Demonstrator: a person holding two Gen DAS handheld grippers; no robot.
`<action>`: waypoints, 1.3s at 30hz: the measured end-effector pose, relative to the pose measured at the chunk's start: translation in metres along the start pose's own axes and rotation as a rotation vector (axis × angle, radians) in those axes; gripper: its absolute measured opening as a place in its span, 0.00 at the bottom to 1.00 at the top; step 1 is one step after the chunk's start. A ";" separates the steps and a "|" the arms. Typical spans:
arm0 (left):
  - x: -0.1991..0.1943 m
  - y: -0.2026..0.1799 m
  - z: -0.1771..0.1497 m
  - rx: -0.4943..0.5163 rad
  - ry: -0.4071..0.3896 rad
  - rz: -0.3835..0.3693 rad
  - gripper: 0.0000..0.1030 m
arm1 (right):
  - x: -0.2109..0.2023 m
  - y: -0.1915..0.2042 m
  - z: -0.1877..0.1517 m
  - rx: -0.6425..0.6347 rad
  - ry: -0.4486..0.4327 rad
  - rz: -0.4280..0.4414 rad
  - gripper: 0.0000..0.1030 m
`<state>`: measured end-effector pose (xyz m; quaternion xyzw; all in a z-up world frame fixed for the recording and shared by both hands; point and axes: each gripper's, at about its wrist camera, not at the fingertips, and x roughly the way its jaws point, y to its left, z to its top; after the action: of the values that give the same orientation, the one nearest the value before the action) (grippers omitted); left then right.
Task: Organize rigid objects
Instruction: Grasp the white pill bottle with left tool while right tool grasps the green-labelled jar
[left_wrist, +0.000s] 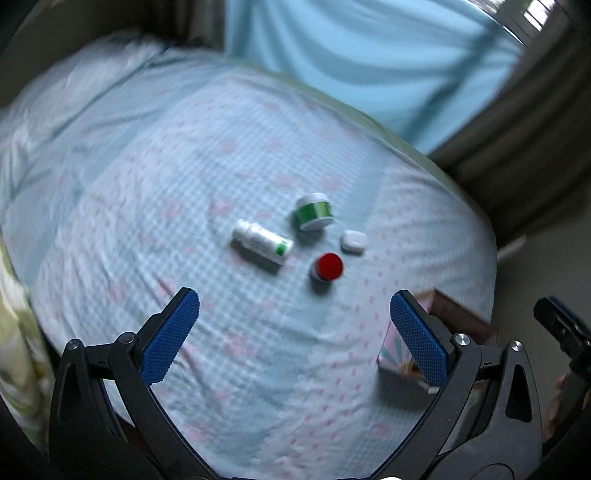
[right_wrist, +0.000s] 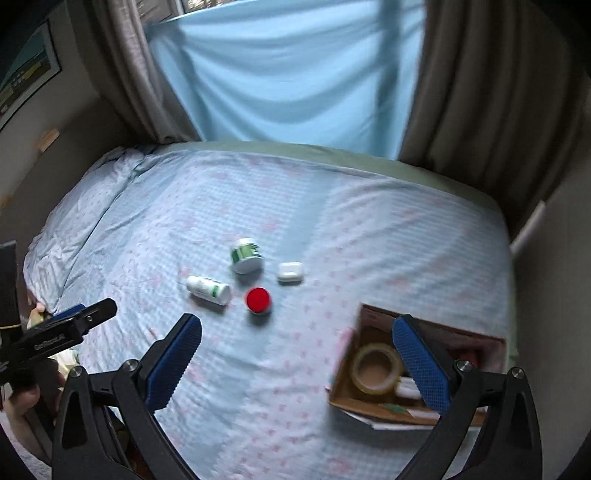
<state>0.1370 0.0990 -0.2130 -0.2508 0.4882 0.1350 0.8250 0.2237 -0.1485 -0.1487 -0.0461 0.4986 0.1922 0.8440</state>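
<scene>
Several small objects lie grouped on the bed: a white bottle with a green band (left_wrist: 263, 244) (right_wrist: 208, 290) on its side, a green-and-white jar (left_wrist: 314, 212) (right_wrist: 246, 255), a small white case (left_wrist: 354, 241) (right_wrist: 290, 272) and a red-capped jar (left_wrist: 327, 267) (right_wrist: 258, 300). A cardboard box (right_wrist: 369, 321) (left_wrist: 399, 354) stands at the near right, holding a tape roll (right_wrist: 375, 367). My left gripper (left_wrist: 294, 325) is open and empty, above the bed short of the objects. My right gripper (right_wrist: 297, 350) is open and empty, its right finger over the box.
The bed (right_wrist: 332, 221) has a light blue checked sheet with pink marks. A pale blue cloth (right_wrist: 288, 74) and grey curtains (right_wrist: 498, 92) hang behind it. Rumpled bedding (right_wrist: 74, 214) lies at the left. The other gripper shows at each view's edge.
</scene>
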 end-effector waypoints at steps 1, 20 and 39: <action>0.007 0.006 0.002 -0.034 0.007 -0.001 1.00 | 0.008 0.005 0.007 -0.007 0.011 0.010 1.00; 0.217 0.070 0.038 -0.568 0.184 0.001 0.94 | 0.233 0.045 0.093 -0.102 0.328 0.157 1.00; 0.326 0.075 0.031 -0.763 0.262 0.097 0.63 | 0.416 0.081 0.094 -0.176 0.613 0.155 1.00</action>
<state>0.2833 0.1718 -0.5071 -0.5308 0.5154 0.3120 0.5960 0.4499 0.0677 -0.4499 -0.1367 0.7130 0.2753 0.6302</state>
